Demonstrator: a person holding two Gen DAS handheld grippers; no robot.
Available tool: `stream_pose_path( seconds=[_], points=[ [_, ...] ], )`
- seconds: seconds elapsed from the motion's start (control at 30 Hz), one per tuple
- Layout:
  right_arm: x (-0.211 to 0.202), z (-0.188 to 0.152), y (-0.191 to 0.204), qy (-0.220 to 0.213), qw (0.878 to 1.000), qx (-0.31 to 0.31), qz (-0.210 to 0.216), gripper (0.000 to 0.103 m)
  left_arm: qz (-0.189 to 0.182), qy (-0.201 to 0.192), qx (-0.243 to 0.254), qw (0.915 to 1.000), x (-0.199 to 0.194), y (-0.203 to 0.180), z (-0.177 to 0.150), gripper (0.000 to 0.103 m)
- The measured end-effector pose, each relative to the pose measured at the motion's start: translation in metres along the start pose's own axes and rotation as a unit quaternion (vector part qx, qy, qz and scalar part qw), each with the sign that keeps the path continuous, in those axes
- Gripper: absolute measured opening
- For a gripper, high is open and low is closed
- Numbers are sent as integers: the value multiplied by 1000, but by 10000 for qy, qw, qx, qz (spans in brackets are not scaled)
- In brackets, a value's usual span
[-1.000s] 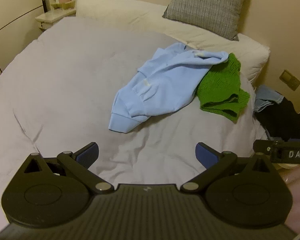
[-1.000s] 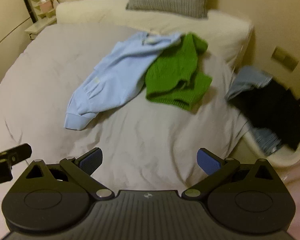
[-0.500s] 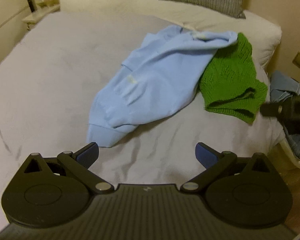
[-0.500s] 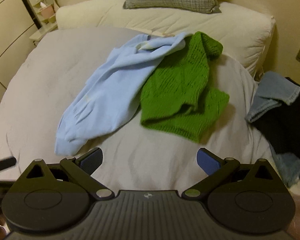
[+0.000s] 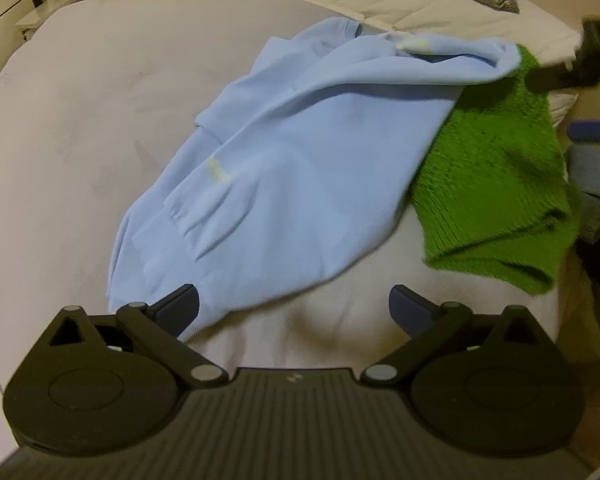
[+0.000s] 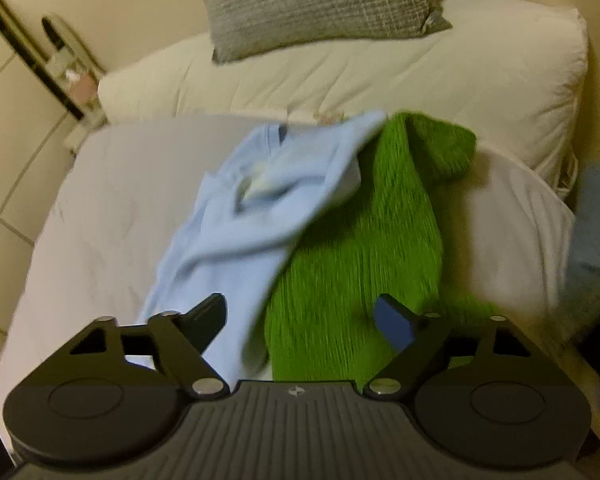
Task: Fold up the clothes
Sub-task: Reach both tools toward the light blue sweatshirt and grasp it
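Two garments lie crumpled on the bed (image 5: 80,128) in front of you — a light blue sweatshirt (image 5: 300,168) and a green knit sweater (image 5: 496,184), the blue one draped partly over the green one's upper edge. Both sit toward the head of the bed, just below the long cream pillow (image 6: 380,76), with a grey cushion (image 6: 320,0) leaning behind it.

Your left gripper (image 5: 294,306) has its jaws spread wide with nothing clamped; its left fingertip sits over the sweatshirt's lower hem, while bare sheet shows between the two fingers. Whether that tip touches the cloth, you cannot tell from this angle.

Your right gripper (image 6: 300,316) is over the seam where the two garments meet: its left finger is over the blue cloth, its right finger over the green knit. Its jaws are closing at this moment, yet they stand well apart and the pads press on nothing. In the left wrist view that gripper shows as a dark blurred shape at the upper right edge.

Some more clothes — a heap of blue and dark fabric (image 5: 596,184) — lie off the bed's right side, and both views are blurred.
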State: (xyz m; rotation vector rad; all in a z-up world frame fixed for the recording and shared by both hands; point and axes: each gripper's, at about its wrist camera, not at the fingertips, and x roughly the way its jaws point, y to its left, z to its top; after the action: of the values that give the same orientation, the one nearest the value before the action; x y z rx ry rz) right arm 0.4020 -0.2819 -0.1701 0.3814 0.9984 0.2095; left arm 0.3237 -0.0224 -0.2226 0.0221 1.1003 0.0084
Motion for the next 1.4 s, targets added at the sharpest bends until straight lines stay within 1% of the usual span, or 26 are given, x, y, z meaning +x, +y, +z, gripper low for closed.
stream_pose_path(
  seconds=[0.13, 0.23, 0.3, 0.33, 0.37, 0.4, 0.47, 0.53, 0.57, 0.67, 0.73, 0.83, 0.87, 0.93, 0.97, 1.0, 1.03, 1.07, 1.1, 1.13, 1.2, 1.33, 1.37, 1.4],
  points=[
    [29, 25, -11, -53, 9997, 220, -9, 82, -32, 127, 0, 9999, 30, 2, 8, 100],
    [49, 40, -18, -68, 9993, 373, 5, 82, 27, 265, 39, 9996, 52, 2, 11, 100],
    [61, 48, -20, -77, 9991, 425, 39, 72, 112, 348, 109, 9993, 66, 0, 11, 100],
    [65, 52, -19, -53, 9992, 391, 102, 61, 165, 381, 151, 9990, 72, 0, 12, 100],
    [69, 56, -17, -30, 9993, 326, 161, 57, 221, 389, 197, 9988, 77, 0, 12, 100],
    [74, 60, -15, -10, 9994, 261, 207, 55, 278, 397, 243, 9985, 82, -1, 12, 100],
    [81, 66, -11, 4, 9997, 182, 189, 55, 355, 344, 356, 9981, 90, -1, 13, 100],
    [88, 70, -10, 79, 9996, 242, 150, 55, 390, 227, 380, 9983, 95, 1, 18, 101],
    [92, 72, -10, 108, 9994, 283, 135, 57, 402, 164, 356, 9984, 97, 3, 21, 101],
    [95, 76, -14, 31, 9982, 536, 283, 65, 357, -57, 110, 9993, 104, 13, 36, 101],
    [96, 81, -13, -37, 9979, 554, 340, 70, 206, -75, -174, 9996, 112, 22, 46, 101],
    [104, 89, -12, -54, 9983, 490, 317, 70, 173, -7, -244, 9996, 131, 28, 53, 103],
    [107, 91, -11, -44, 9985, 461, 300, 67, 184, -28, -161, 9997, 136, 28, 53, 103],
    [113, 95, -8, 31, 9990, 366, 244, 64, 13, -61, -218, 9997, 137, 34, 51, 102],
    [116, 96, -7, 63, 9992, 327, 236, 54, -93, -94, -261, 9996, 136, 37, 50, 90],
    [119, 96, -6, 87, 9993, 284, 235, 46, -203, -129, -282, 9993, 135, 39, 49, 74],
    [119, 95, -6, 76, 9994, 222, 263, 30, -327, -170, -237, 9990, 131, 39, 47, 66],
    [118, 94, -5, 61, 9994, 162, 290, 19, -425, -213, -194, 9987, 126, 38, 45, 47],
    [117, 94, -5, 48, 9994, 118, 318, 16, -445, -262, -156, 9985, 119, 38, 43, 30],
    [116, 94, -5, 44, 9993, 144, 350, 14, -465, -311, -118, 9984, 112, 37, 41, 25],
    [112, 93, -5, 4, 9991, 171, 383, 14, -586, -388, -160, 9974, 97, 38, 35, 7],
    [108, 91, -8, 36, 9992, 203, 347, 14, -870, -492, -310, 9945, 68, 38, 23, 3],
    [107, 91, -9, 43, 9991, 234, 349, 14, -881, -495, -303, 9944, 64, 36, 19, 3],
    [106, 90, -11, 52, 9990, 261, 350, 14, -801, -468, -282, 9953, 64, 35, 15, 4]
  ],
)
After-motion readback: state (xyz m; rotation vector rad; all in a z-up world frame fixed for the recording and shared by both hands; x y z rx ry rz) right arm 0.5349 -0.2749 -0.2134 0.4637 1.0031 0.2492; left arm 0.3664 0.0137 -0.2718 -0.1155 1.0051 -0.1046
